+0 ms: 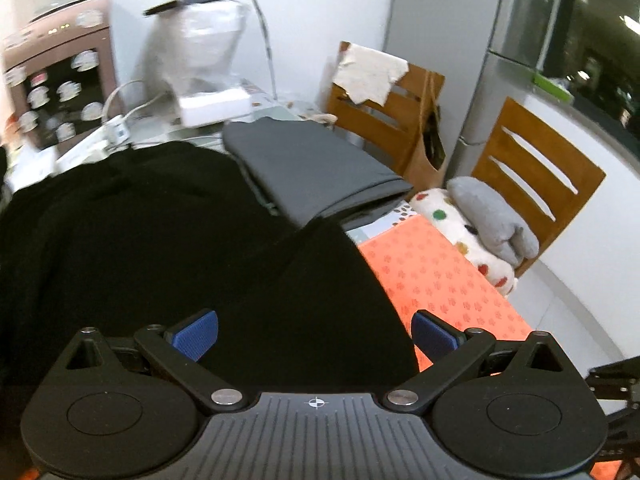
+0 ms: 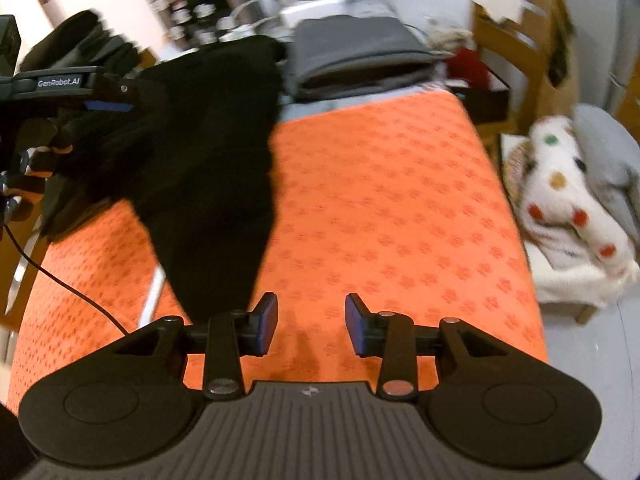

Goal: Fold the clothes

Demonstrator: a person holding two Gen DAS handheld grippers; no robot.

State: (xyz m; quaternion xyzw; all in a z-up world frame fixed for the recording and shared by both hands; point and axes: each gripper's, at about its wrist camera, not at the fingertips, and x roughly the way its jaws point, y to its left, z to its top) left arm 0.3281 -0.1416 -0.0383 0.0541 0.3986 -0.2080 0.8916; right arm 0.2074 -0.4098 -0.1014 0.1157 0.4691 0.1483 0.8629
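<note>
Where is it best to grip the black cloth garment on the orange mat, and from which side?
Probably grip the black cloth garment at its narrow free end nearest the open right claw, coming from the bare orange patterned mat side. That end tapers to a thin edge beside this claw, with clear mat next to it.

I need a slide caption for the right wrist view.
Open right tool above the orange cloth, beside a black garment.

Def someone's home, prob a dining/kitchen corner. Wooden chairs (image 1: 536,176) w/ folded blankets (image 1: 492,216) piled on, a small oven (image 1: 60,72) covered in stickers, fridge (image 1: 516,40) by the wall. Table's got an orange patterned cloth (image 2: 380,200).
</note>
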